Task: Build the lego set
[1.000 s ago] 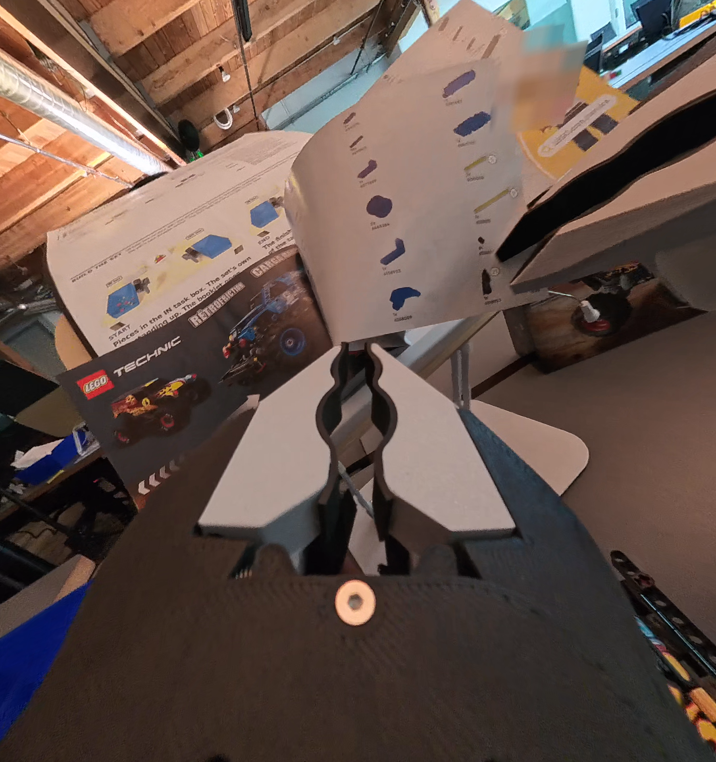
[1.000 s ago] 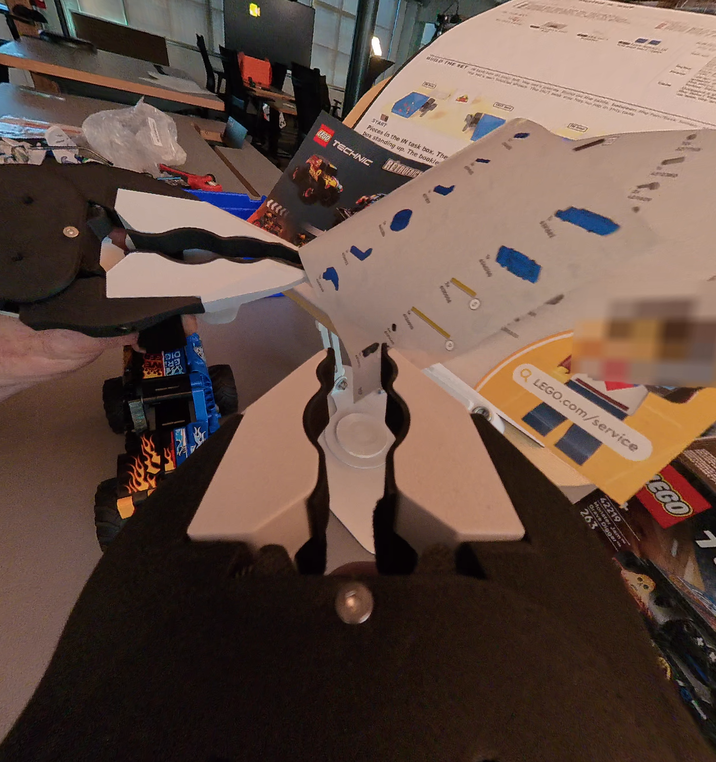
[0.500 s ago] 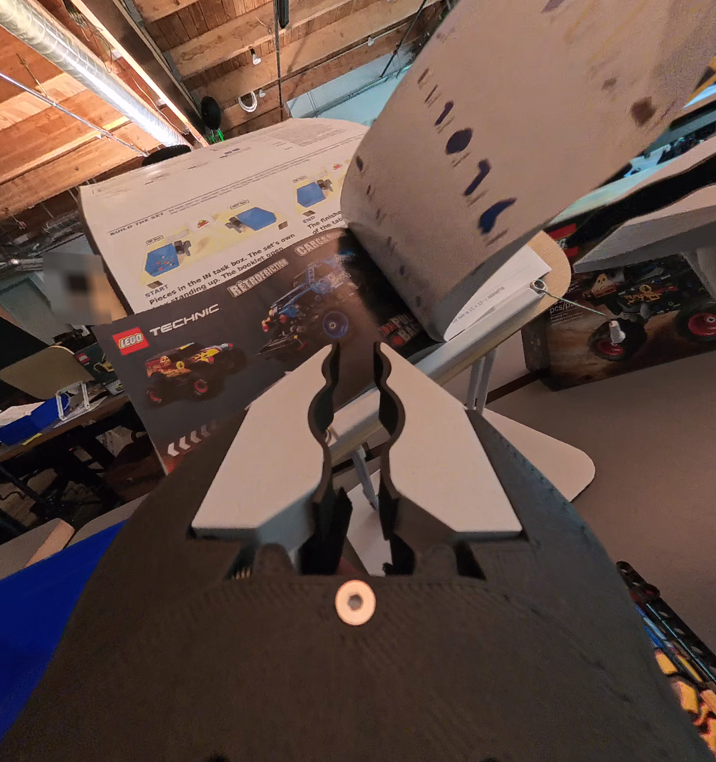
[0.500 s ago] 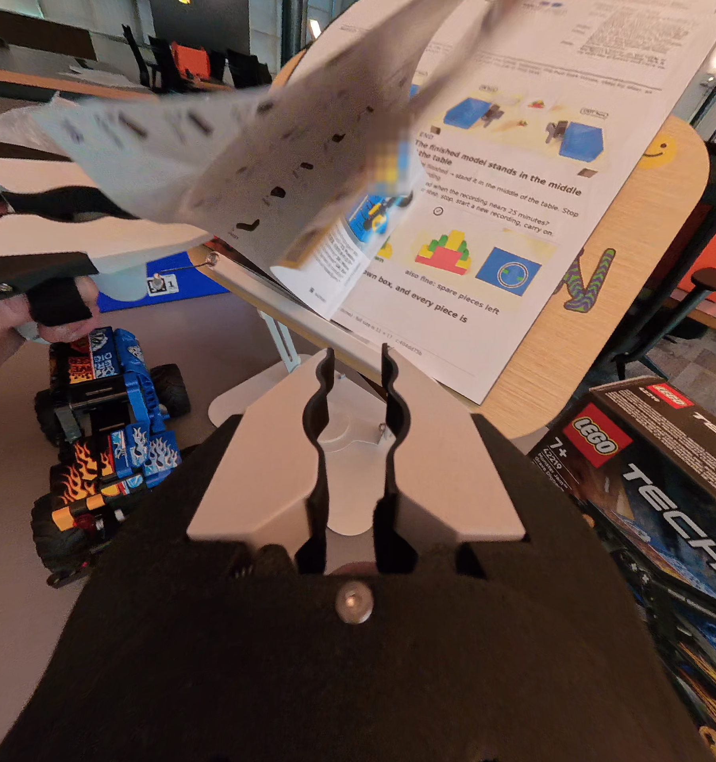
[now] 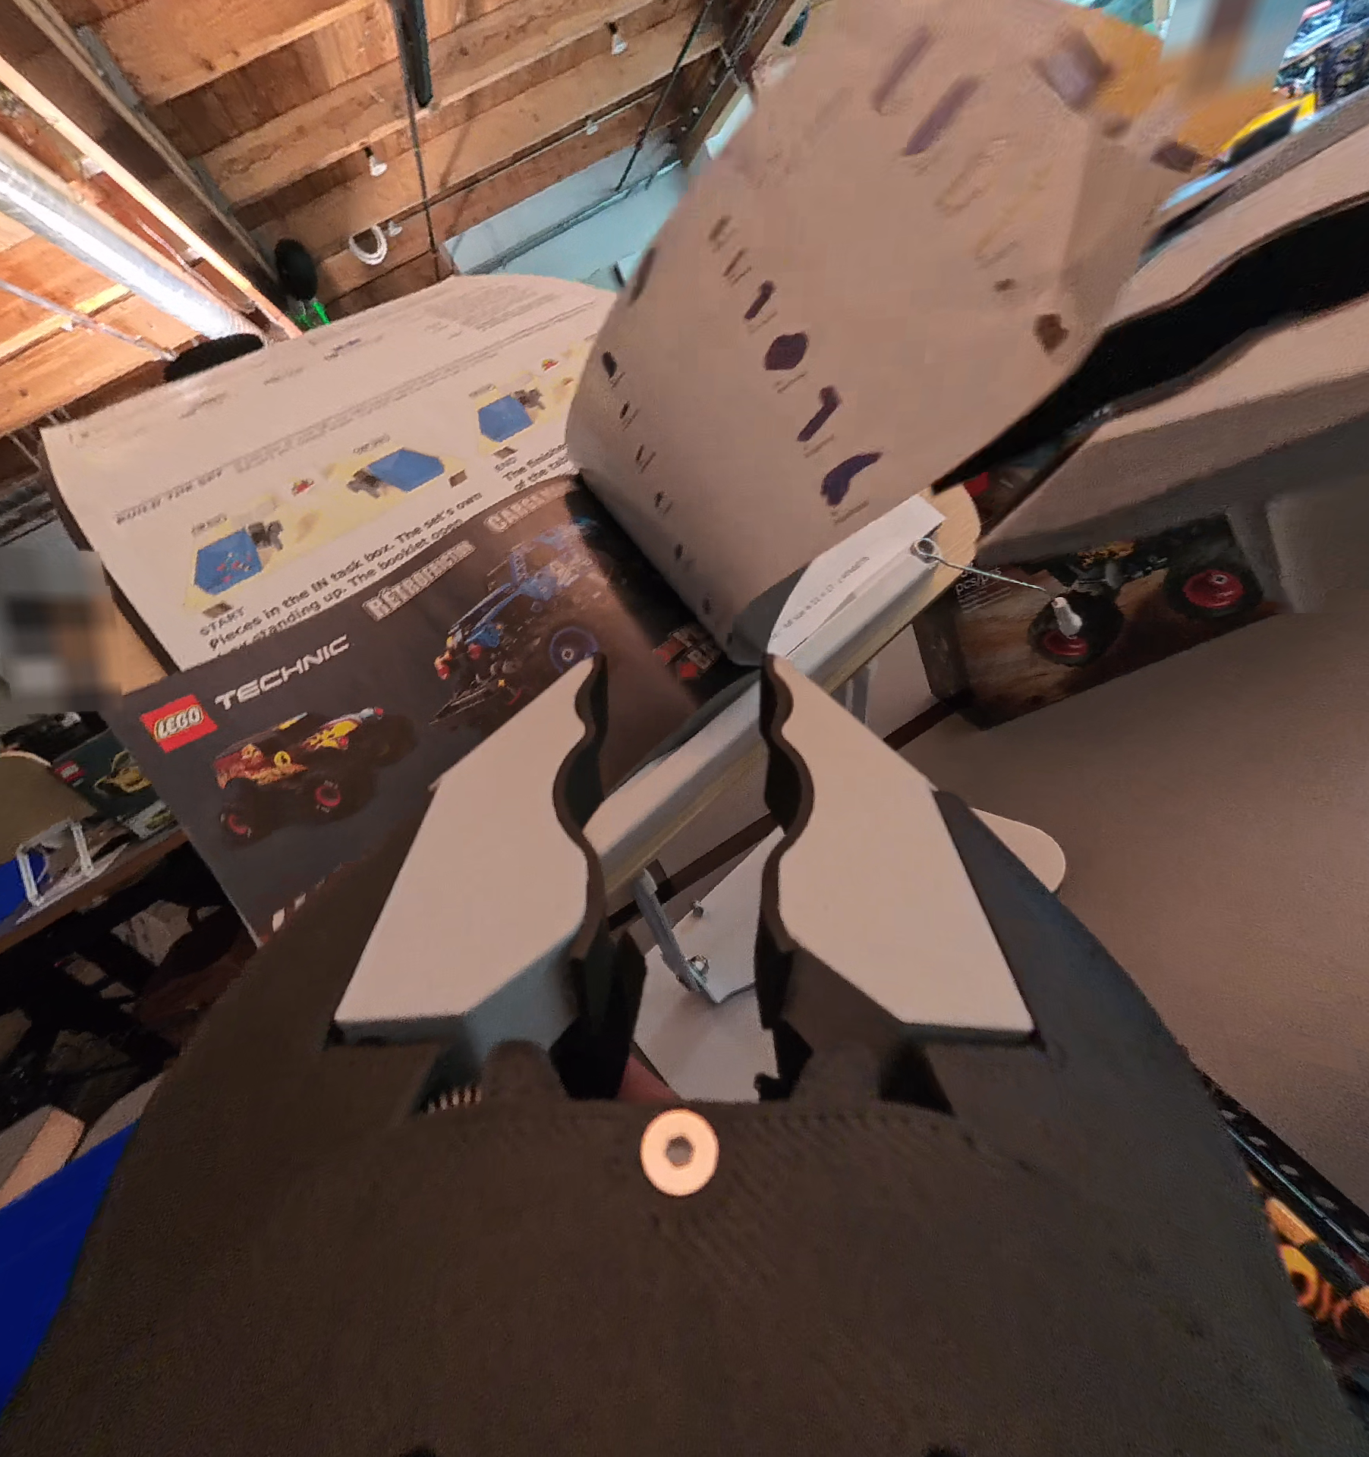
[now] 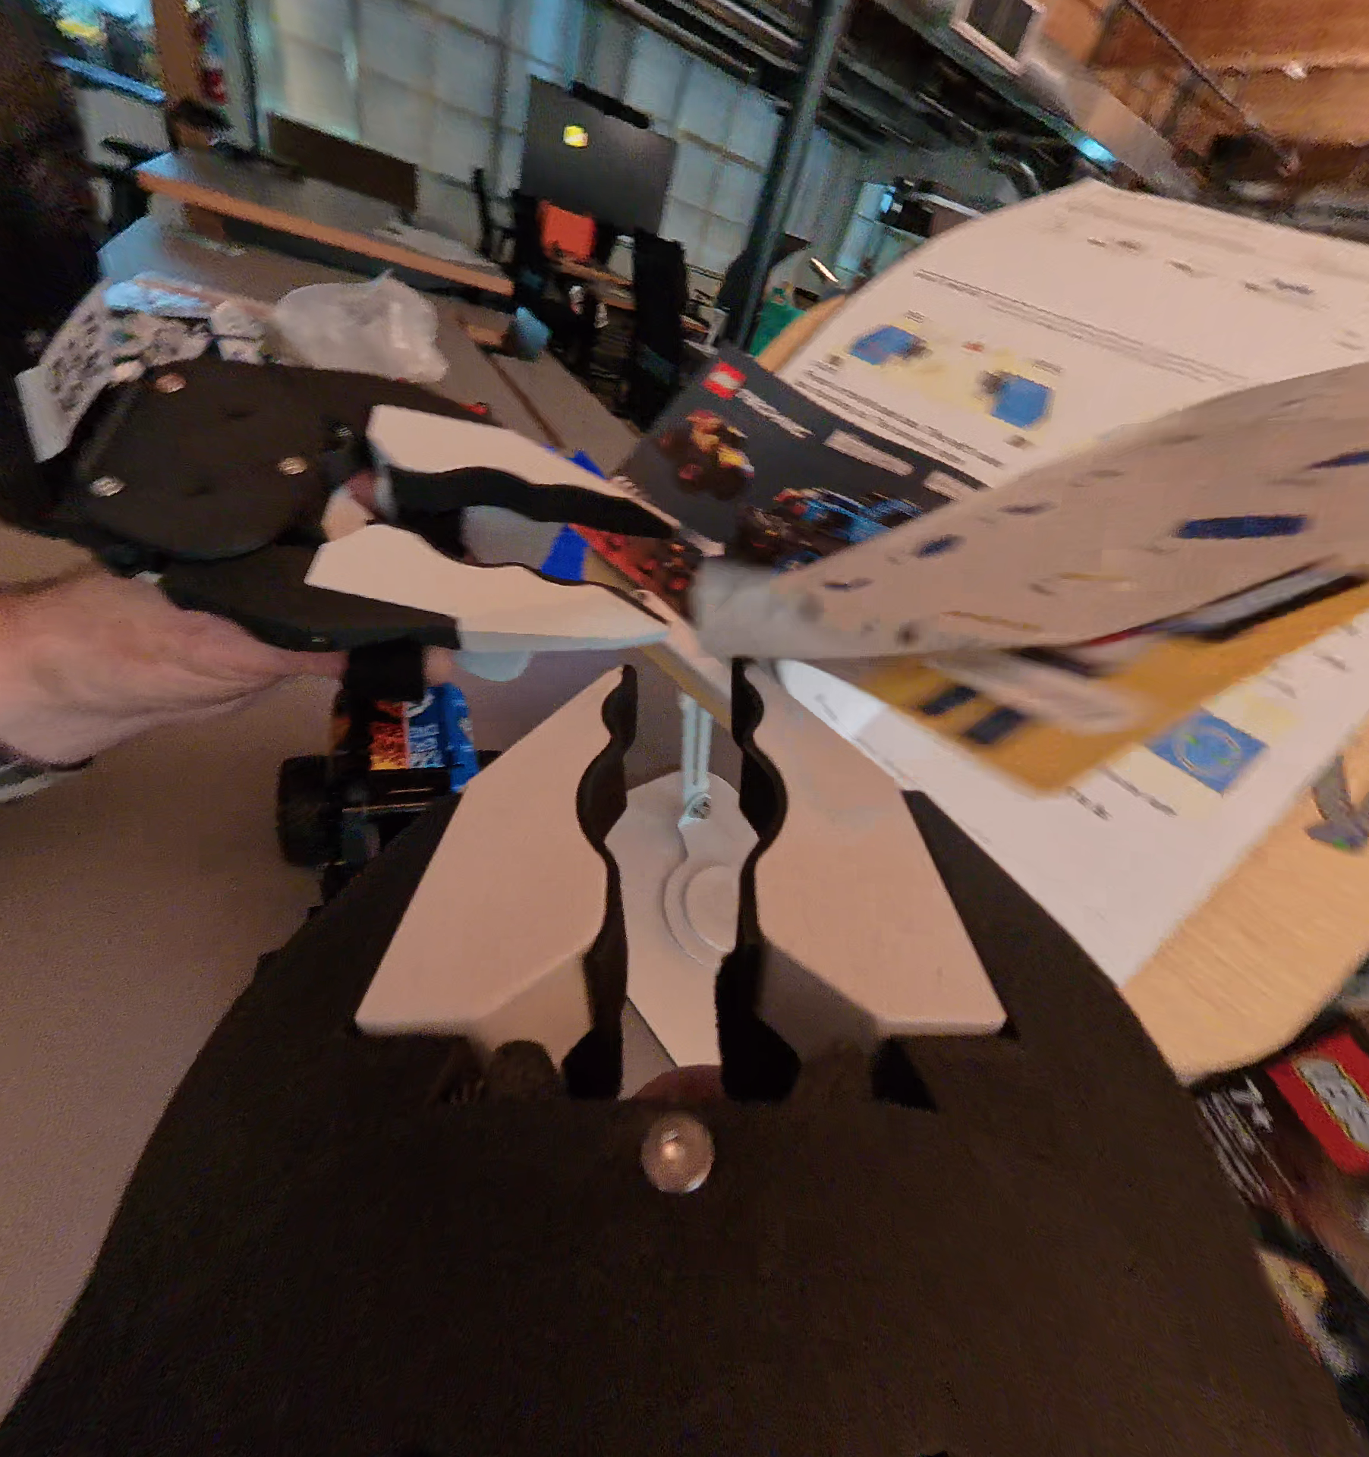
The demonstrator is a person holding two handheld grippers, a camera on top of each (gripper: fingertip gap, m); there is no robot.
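The instruction booklet (image 5: 397, 709) stands open on a white stand (image 6: 697, 891). One loose page (image 5: 863, 355) curls up above it, blurred; in the right wrist view this page (image 6: 1060, 552) lies nearly edge-on. My left gripper (image 5: 683, 678) is open and empty below the page. It shows in the right wrist view (image 6: 665, 575) with its tips next to the page's edge. My right gripper (image 6: 681, 678) is open with nothing between its jaws, just under the page. The built truck (image 6: 397, 757) stands on the table behind the left gripper.
A printed sheet (image 6: 1099, 331) leans on a wooden board (image 6: 1257, 907) behind the booklet. The set's box (image 5: 1099, 615) stands right of the stand. A plastic bag (image 6: 358, 323) lies at the far left. A hand (image 6: 114, 670) holds the left gripper. One gripper's finger ends stand about 7 cm off the other's.
My left gripper has opened wide and let go of the page corner. The page flipped up and now hangs blurred in mid-swing. The right wrist view swung right, then back left.
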